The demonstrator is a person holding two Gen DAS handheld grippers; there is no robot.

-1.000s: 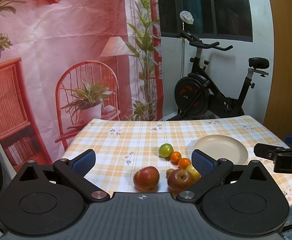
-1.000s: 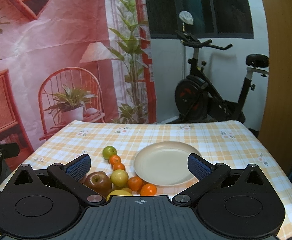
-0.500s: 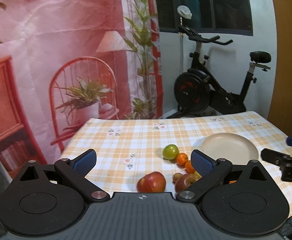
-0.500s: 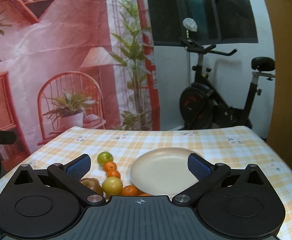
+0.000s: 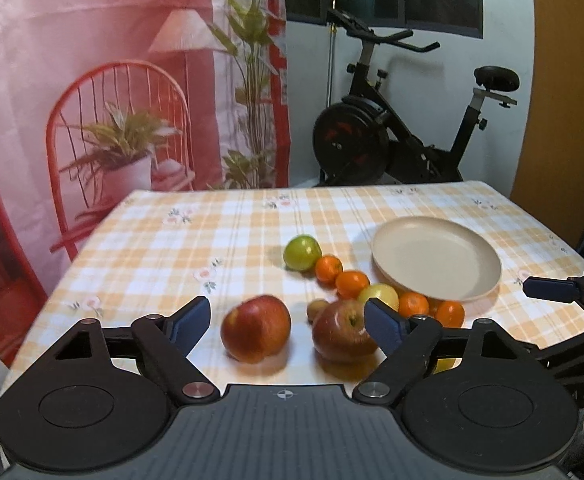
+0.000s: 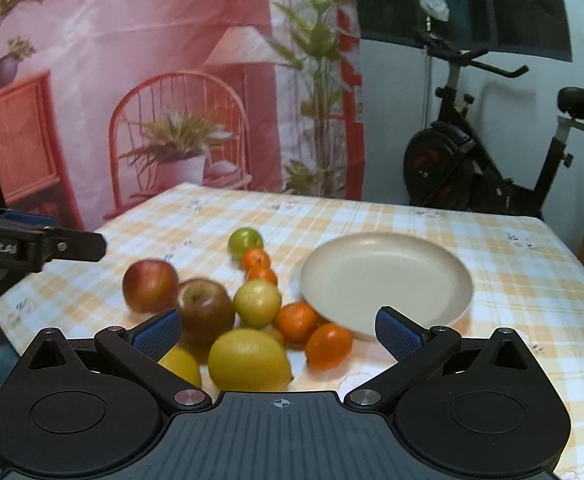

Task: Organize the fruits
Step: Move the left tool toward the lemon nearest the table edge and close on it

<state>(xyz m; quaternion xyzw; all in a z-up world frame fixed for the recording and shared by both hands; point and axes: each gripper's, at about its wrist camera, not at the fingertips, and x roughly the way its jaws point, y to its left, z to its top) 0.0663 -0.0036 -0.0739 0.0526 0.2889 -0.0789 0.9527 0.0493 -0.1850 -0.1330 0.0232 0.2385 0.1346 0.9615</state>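
Note:
A cluster of fruit lies on the checked tablecloth beside an empty beige plate [image 5: 436,264] [image 6: 388,276]. Two red apples [image 5: 257,328] [image 5: 344,336] sit nearest my left gripper [image 5: 288,322], which is open, its jaws on either side of them without touching. A green fruit [image 5: 302,252], several small oranges [image 5: 352,283] and a yellow-green fruit [image 5: 380,294] lie behind. My right gripper [image 6: 278,332] is open above two lemons [image 6: 248,360] and an orange [image 6: 329,345]. The red apples also show in the right wrist view [image 6: 150,286].
The table [image 5: 180,240] stands in front of a pink printed backdrop. An exercise bike [image 5: 392,136] is behind the table on the right. A wooden panel [image 5: 564,100] rises at the far right. Each gripper appears at the edge of the other's view.
Both grippers have moved forward and down toward the fruit cluster, which now looks larger and closer. Both stay open. No fruit has moved.

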